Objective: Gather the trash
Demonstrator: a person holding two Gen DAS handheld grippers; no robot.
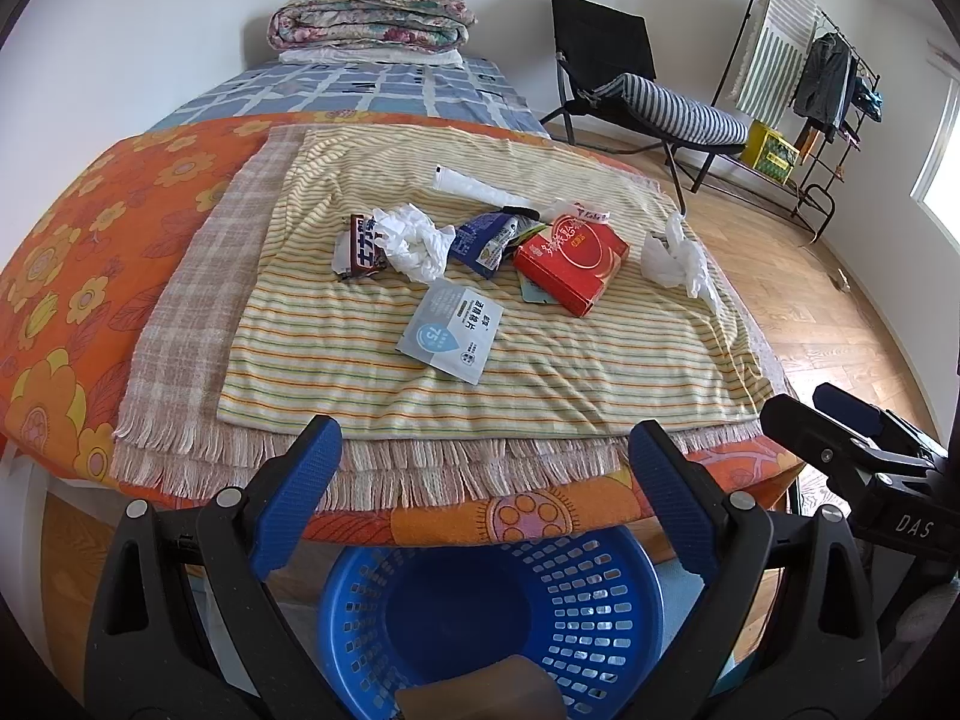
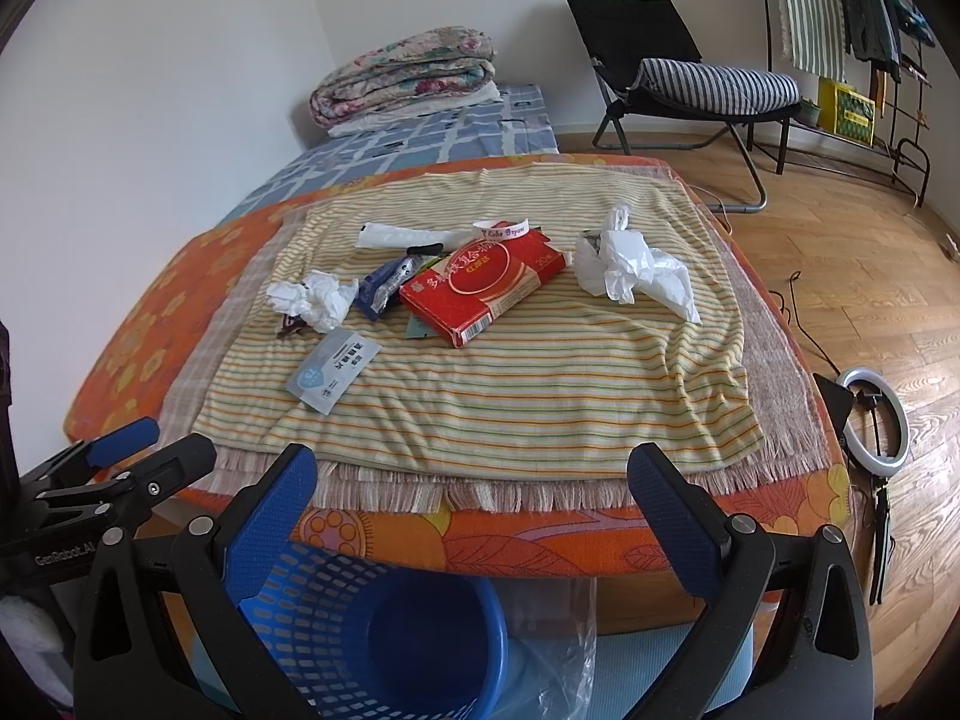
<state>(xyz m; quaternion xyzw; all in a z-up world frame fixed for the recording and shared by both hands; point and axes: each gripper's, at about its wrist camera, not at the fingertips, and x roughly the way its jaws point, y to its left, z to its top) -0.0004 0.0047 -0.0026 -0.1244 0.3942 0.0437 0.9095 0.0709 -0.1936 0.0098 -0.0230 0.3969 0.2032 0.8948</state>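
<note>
Trash lies on a striped towel (image 1: 540,372) on the bed: a red box (image 1: 573,255) (image 2: 480,288), a grey-blue wipe packet (image 1: 450,333) (image 2: 333,372), a crumpled white tissue (image 1: 417,243) (image 2: 315,300), a blue wrapper (image 1: 486,240) (image 2: 384,285), a brown wrapper (image 1: 360,246), a white plastic wad (image 1: 675,258) (image 2: 627,267) and a white tube (image 1: 474,186) (image 2: 408,237). A blue basket (image 1: 492,618) (image 2: 384,630) stands on the floor below the bed's near edge. My left gripper (image 1: 486,486) and right gripper (image 2: 474,504) are open and empty above the basket, short of the trash.
A folded quilt (image 1: 372,18) lies at the bed's far end. A black folding chair (image 1: 630,90) with a striped cushion and a clothes rack (image 1: 828,78) stand to the right on the wooden floor. A ring light (image 2: 876,420) lies on the floor by the bed. A clear plastic bag (image 2: 558,654) lies beside the basket.
</note>
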